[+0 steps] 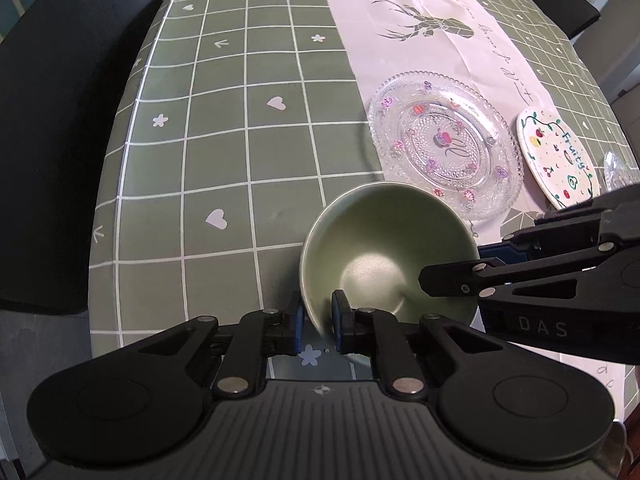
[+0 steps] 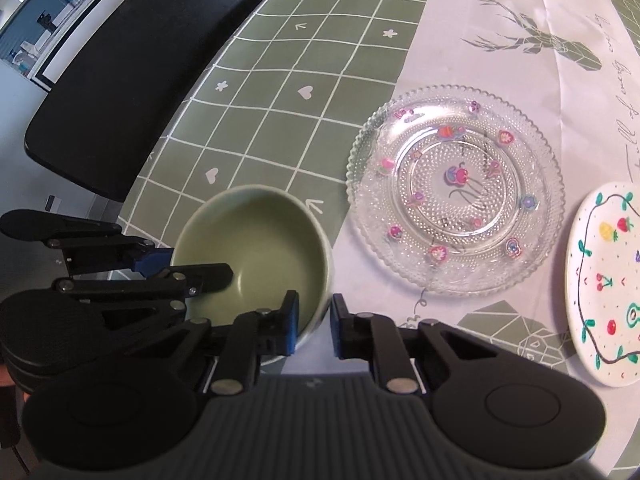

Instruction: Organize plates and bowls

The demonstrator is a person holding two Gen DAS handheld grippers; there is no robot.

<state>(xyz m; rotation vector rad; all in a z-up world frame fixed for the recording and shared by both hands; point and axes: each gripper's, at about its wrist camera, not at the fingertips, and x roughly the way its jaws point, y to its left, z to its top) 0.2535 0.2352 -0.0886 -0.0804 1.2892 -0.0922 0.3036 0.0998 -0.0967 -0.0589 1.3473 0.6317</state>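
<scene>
Green bowl (image 1: pixel 384 248) between both claws

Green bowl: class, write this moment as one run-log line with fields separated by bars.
object: green bowl | left gripper: shut on rim | right gripper: shut on rim | bowl tilted | neighbours: glass plate, fruit plate on table

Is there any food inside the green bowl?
No, the green bowl is empty: both wrist views show only its bare, smooth inside, with the left gripper and right gripper each straddling its rim.
</scene>
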